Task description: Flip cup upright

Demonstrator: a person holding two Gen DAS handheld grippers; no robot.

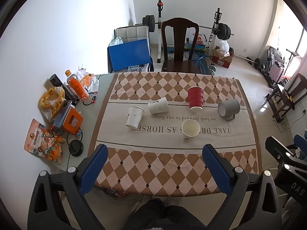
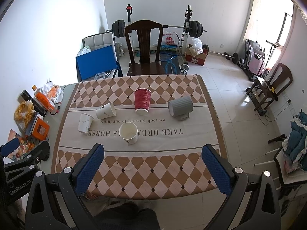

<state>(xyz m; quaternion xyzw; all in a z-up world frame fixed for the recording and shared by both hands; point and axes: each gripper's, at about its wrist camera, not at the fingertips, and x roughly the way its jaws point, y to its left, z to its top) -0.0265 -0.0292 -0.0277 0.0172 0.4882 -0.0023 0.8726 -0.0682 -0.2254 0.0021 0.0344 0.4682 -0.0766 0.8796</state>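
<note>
Five cups on the tablecloth [image 1: 172, 168], mid-table on the band with the printed text. Red ribbed cup [image 1: 195, 100] stands mouth-down, far centre. Grey mug [image 1: 228, 107] lies on its side to the right of it, handle against the cloth, near the right table edge. White cup [image 1: 158, 105] lies on its side left of the red one; a second white cup [image 1: 134, 117] just beside it to the left looks to be standing rim-up, slightly tilted in the fisheye, can't tell for sure. Nearest one, the cream cup [image 1: 190, 130], is upright, mouth open, inside looks empty. Cups are apart from each other, bare cloth between them and across the whole near checkered strip. Left gripper [image 1: 153, 154] hangs over the near table edge, jaws spread wide, nothing between them. Right gripper [image 2: 153, 154] same: wide apart, empty, also at the near edge. Left strip of table beside the cloth is crowded: orange bottle [image 1: 76, 86], yellow bag [image 1: 50, 100], orange box [image 1: 72, 121], snack packet [image 1: 45, 140]. Dark wooden chair [image 1: 179, 46] sits against the far edge.
</note>
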